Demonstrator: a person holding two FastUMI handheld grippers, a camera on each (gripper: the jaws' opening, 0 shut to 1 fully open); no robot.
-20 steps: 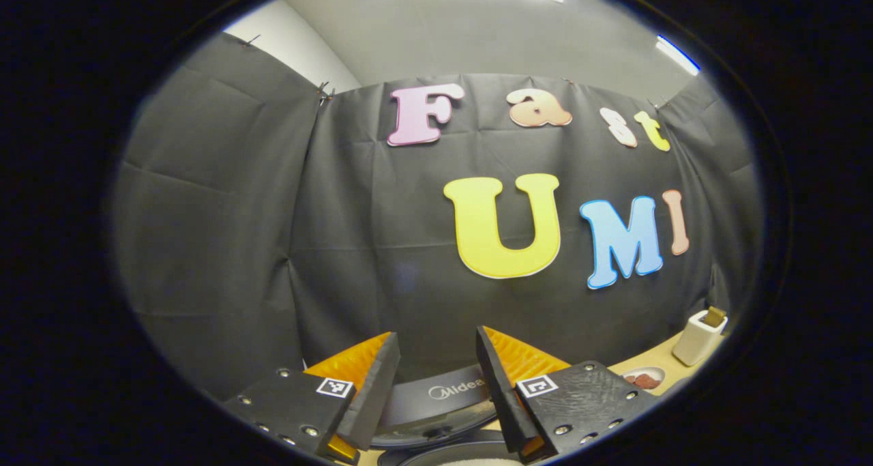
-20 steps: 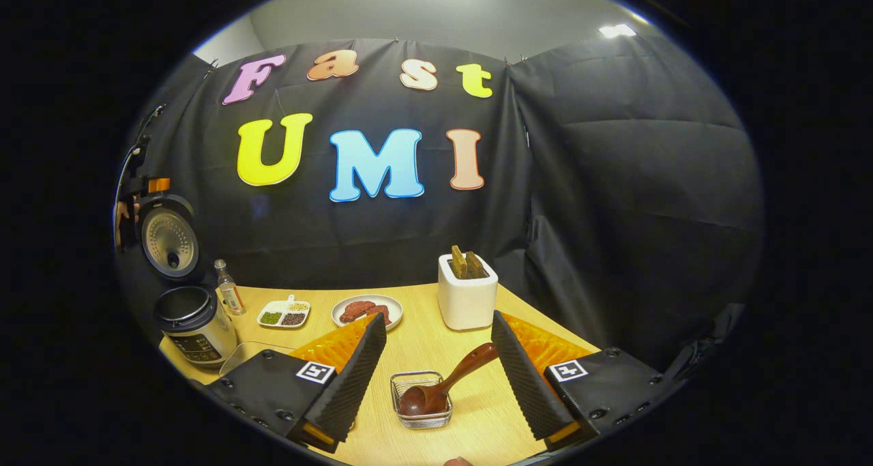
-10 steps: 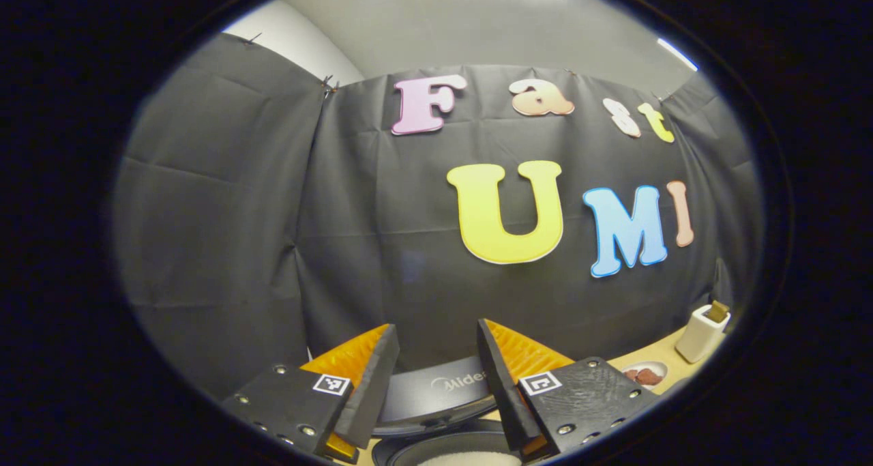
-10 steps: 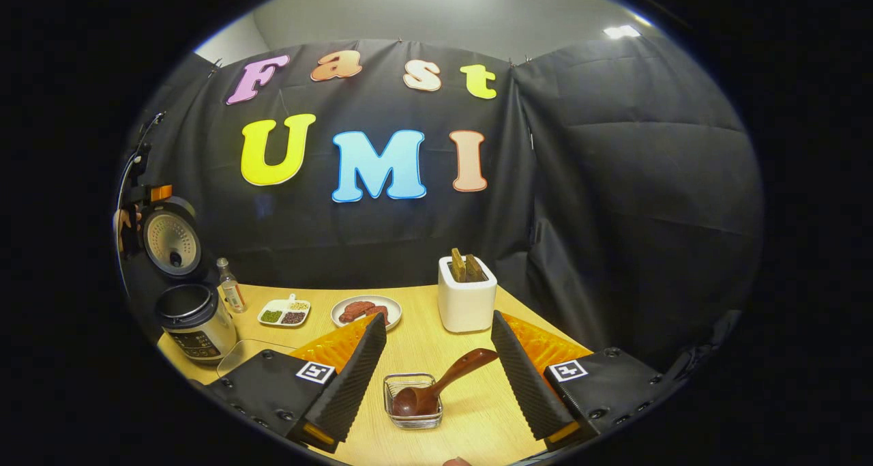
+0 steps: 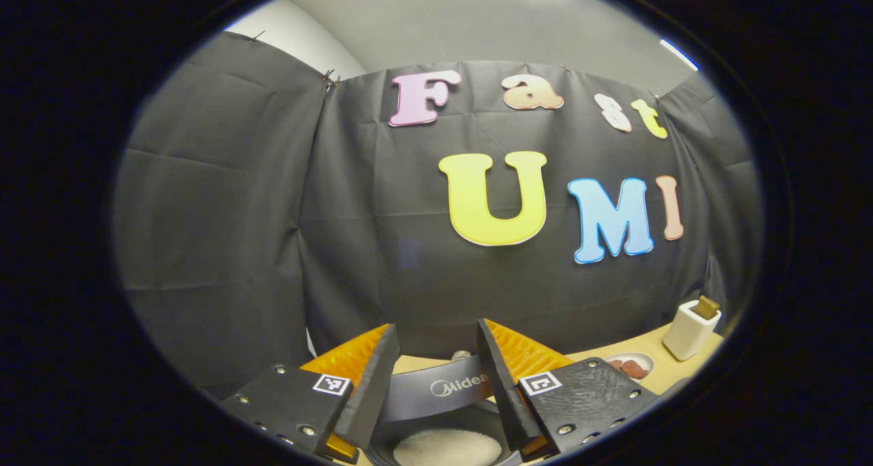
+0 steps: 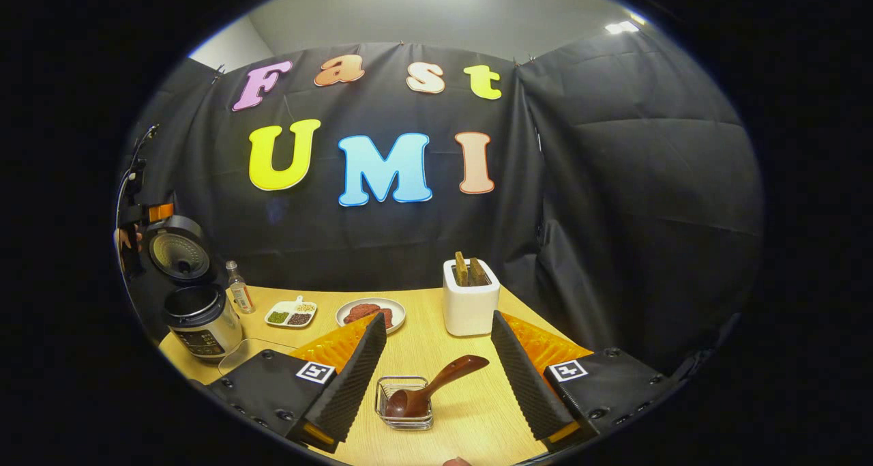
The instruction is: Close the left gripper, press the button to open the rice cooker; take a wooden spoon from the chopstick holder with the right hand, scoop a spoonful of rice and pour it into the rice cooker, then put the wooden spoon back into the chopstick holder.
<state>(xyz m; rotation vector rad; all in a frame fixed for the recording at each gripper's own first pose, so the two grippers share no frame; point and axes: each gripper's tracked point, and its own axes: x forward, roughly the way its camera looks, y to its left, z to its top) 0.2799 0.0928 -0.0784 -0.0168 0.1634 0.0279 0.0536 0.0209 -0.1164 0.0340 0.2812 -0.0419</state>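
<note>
Right gripper view: the right tool [image 6: 438, 377] is wide open and holds nothing. Between its fingers, the wooden spoon [image 6: 432, 389] rests bowl-down in a small wire basket [image 6: 402, 411] on the counter [image 6: 423, 343], handle angled up for access. Farther back stands the white chopstick holder [image 6: 470, 307]. Far left, the rice cooker [image 6: 202, 319] stands open. Left gripper view: the left tool [image 5: 431, 374], partly open and empty, hovers over the cooker's rice.
</note>
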